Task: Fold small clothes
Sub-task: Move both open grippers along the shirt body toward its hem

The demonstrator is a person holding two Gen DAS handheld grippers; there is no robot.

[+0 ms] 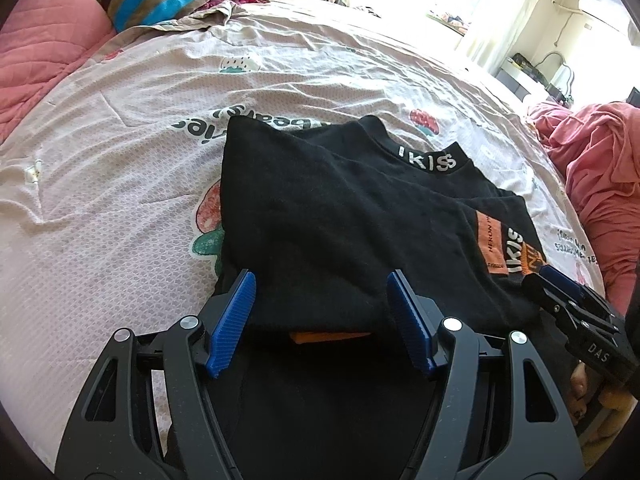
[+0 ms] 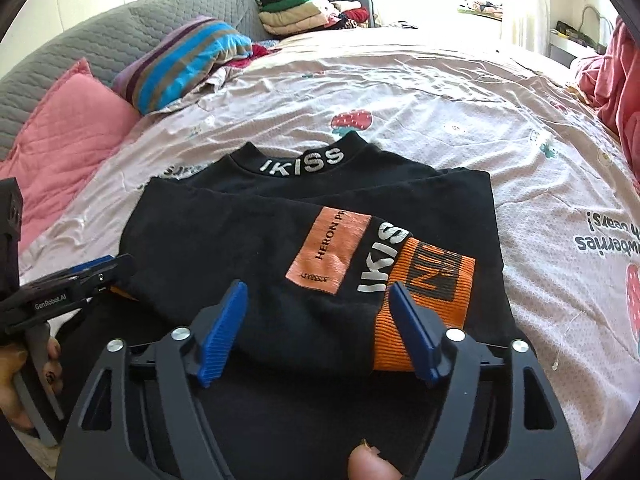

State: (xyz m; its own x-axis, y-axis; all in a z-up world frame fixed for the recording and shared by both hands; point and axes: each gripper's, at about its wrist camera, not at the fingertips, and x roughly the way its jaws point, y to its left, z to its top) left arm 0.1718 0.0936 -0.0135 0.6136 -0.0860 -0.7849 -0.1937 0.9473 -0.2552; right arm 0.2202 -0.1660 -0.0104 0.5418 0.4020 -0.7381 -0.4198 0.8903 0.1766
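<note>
Mid-fold: black top (image 2: pixel 304 216) lay doubled on bedsheet (image 2: pixel 440 92). Your left gripper (image 1: pixel 322 304) and right gripper (image 2: pixel 318 320) stood wide, gripping nothing. Next, probably regrasp near hem.

Left gripper (image 1: pixel 320 300) open over folded black shirt (image 1: pixel 340 216) on bedsheet (image 1: pixel 120 160); right gripper (image 1: pixel 556 284) alongside.

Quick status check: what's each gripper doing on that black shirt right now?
Left gripper: open, jaws straddling the near edge of the folded black shirt, not pinching it.
Right gripper: open, fingers either side of the orange cuff, gripping nothing.
</note>
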